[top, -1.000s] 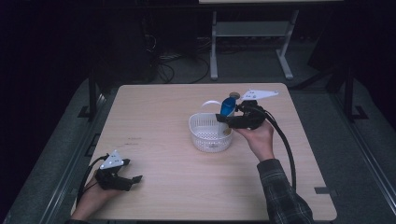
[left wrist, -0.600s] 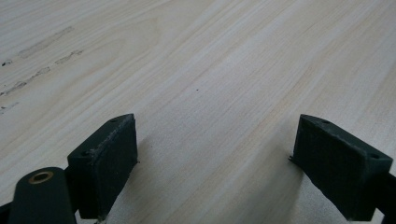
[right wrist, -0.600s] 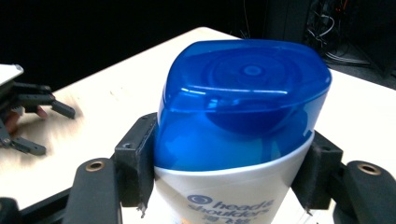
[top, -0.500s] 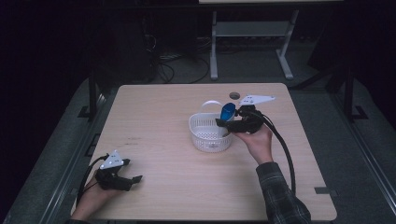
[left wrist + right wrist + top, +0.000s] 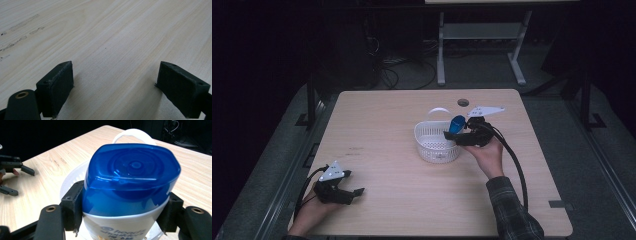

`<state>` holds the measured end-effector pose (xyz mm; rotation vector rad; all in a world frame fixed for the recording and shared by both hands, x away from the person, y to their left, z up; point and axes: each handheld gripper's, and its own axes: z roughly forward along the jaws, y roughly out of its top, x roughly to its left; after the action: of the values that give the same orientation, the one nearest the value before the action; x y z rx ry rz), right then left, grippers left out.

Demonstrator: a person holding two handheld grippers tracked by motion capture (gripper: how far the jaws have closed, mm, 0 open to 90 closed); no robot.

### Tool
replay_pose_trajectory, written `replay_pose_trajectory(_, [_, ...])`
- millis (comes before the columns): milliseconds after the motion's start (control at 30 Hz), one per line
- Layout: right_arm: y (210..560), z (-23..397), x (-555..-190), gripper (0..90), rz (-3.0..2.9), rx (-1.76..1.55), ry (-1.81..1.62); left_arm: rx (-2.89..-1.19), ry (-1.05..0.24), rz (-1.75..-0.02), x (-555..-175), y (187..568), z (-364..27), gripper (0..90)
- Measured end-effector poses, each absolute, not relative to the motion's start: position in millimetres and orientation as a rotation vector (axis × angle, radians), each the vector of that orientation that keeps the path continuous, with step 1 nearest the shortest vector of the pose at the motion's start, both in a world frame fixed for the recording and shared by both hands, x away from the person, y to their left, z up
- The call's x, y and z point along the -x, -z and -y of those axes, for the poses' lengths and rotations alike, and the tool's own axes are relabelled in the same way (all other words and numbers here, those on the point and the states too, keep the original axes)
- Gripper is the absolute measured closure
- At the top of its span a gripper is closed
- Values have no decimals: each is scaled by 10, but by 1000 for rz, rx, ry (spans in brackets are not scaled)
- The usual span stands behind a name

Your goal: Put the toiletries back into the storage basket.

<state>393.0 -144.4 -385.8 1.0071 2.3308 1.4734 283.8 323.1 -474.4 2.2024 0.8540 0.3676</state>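
The bottle (image 5: 130, 192), white with a blue cap, is clamped between the jaws of the right hand-held gripper (image 5: 460, 136) and held over the right rim of the white basket (image 5: 435, 143), cap pointing toward the far side. The basket stands near the middle of the wooden surface (image 5: 392, 120). The left hand-held gripper (image 5: 350, 194) rests at the near left corner, jaws apart and empty.
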Motion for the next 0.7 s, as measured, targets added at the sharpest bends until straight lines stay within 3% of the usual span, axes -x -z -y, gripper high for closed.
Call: replay_pose_trajectory(700, [3907, 1381, -3935, 336, -2373, -1007, -1425, -2202, -368, -854, -2838, 4744, -3231, 129])
